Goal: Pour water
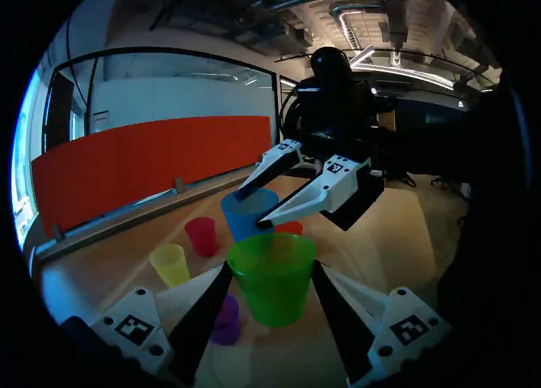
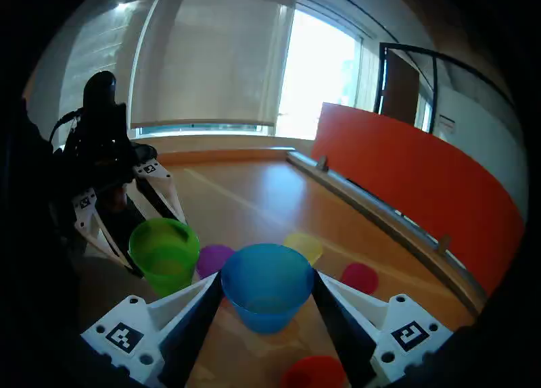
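My left gripper (image 1: 272,270) is shut on an upright green cup (image 1: 272,293), gripped at its sides just below the rim. Beyond it, a person in dark clothing holds my right gripper (image 1: 251,209), shut on a blue cup (image 1: 245,219) that sits close behind and slightly higher than the green one. In the right gripper view the blue cup (image 2: 267,300) stands upright between my right gripper's (image 2: 267,280) fingers. The green cup (image 2: 164,256) is to its left, held by the left gripper (image 2: 162,249). I cannot tell whether either cup holds water.
Small cups stand on the wooden table (image 2: 257,192): pink (image 1: 202,236), yellow (image 1: 170,263), purple (image 1: 226,318) and red (image 1: 289,227). The right gripper view shows purple (image 2: 215,259), yellow (image 2: 304,245), pink (image 2: 360,277) and red (image 2: 314,373). An orange partition (image 2: 419,178) runs along the table's edge.
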